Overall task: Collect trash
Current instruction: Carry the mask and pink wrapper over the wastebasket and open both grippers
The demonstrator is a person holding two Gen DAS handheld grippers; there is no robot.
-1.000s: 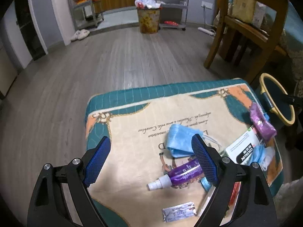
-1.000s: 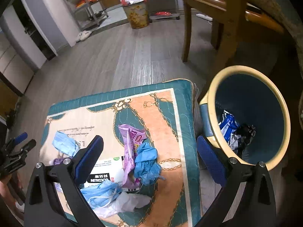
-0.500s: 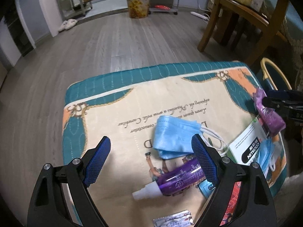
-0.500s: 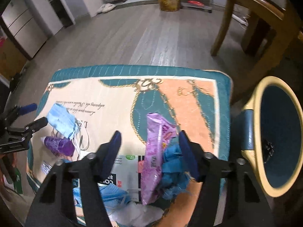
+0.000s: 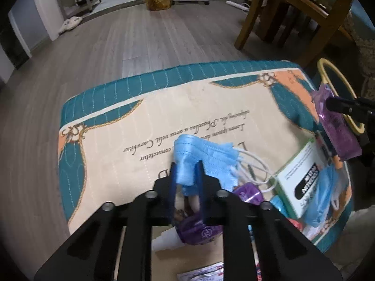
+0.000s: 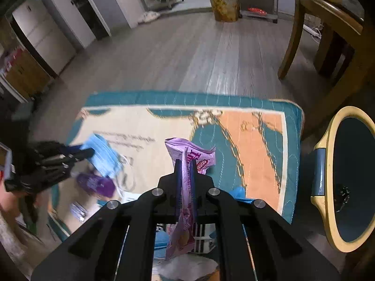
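My left gripper [image 5: 186,175] is clenched on a fold of the blue face mask [image 5: 204,157] lying on the mat [image 5: 117,140] just ahead of it, and my right gripper [image 6: 185,171] is clamped on the purple wrapper [image 6: 189,154]. The bin [image 6: 328,175] stands off to my right, beside the mat's edge. I should lift both pieces straight up first so the mask's white loops [image 5: 253,164] don't drag the purple spray bottle [image 5: 199,230] beneath, then swing right and let go only once over the opening.

Left gripper [image 5: 186,175] and right gripper [image 6: 185,166]: black angular frames showing silver round screws, carrying flat blue finger pads [image 5: 172,182].
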